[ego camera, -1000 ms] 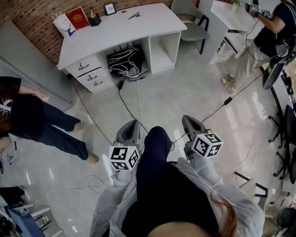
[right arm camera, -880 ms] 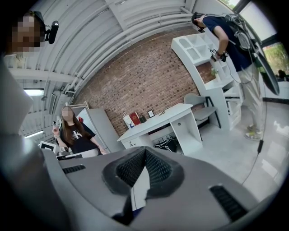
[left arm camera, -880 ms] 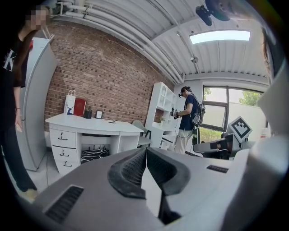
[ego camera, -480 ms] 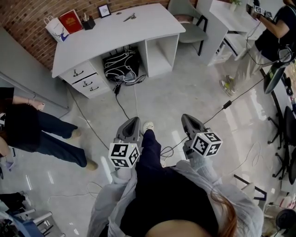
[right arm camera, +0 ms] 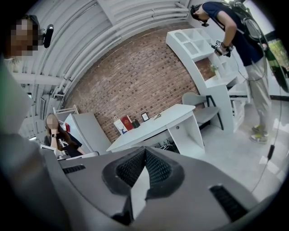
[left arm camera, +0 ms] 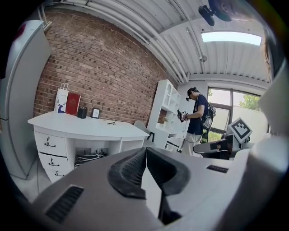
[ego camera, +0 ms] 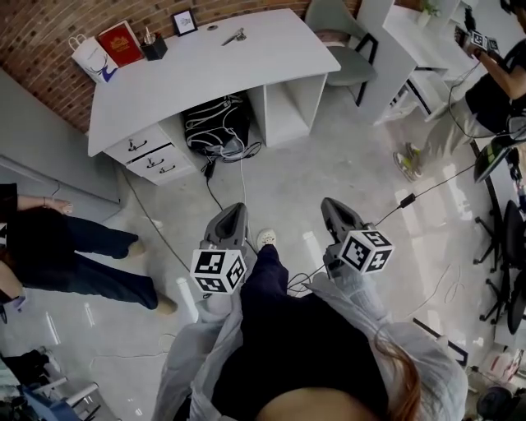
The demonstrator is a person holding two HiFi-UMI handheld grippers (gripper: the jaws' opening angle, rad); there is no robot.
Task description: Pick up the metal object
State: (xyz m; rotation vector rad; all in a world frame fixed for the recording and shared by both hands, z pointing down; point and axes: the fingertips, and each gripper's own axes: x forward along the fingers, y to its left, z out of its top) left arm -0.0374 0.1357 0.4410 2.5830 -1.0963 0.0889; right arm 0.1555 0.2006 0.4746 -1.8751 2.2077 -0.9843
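Note:
The metal object (ego camera: pixel 234 36) is a small silvery piece lying near the back of the white desk (ego camera: pixel 205 78). It also shows as a speck on the desk top in the left gripper view (left arm camera: pixel 110 122) and the right gripper view (right arm camera: pixel 158 116). My left gripper (ego camera: pixel 234 212) and right gripper (ego camera: pixel 331 205) are held side by side over the floor, well short of the desk, both pointing toward it. In their own views the left gripper (left arm camera: pixel 145 149) and right gripper (right arm camera: pixel 144 151) have their pads together with nothing between them.
A paper bag (ego camera: pixel 90 56), red book (ego camera: pixel 122 41), pen holder (ego camera: pixel 152 47) and picture frame (ego camera: pixel 182 22) stand along the desk's back. A black bag (ego camera: pixel 215 123) sits under it, and cables (ego camera: pixel 222 193) cross the floor. A person (ego camera: pixel 57 247) is at left, another (ego camera: pixel 493 90) at right, beside a grey chair (ego camera: pixel 341 45).
Both grippers have travelled forward over the floor toward the desk, which now shows larger. The wearer's leg has swung through a step. The person at left has slid toward the picture's edge.

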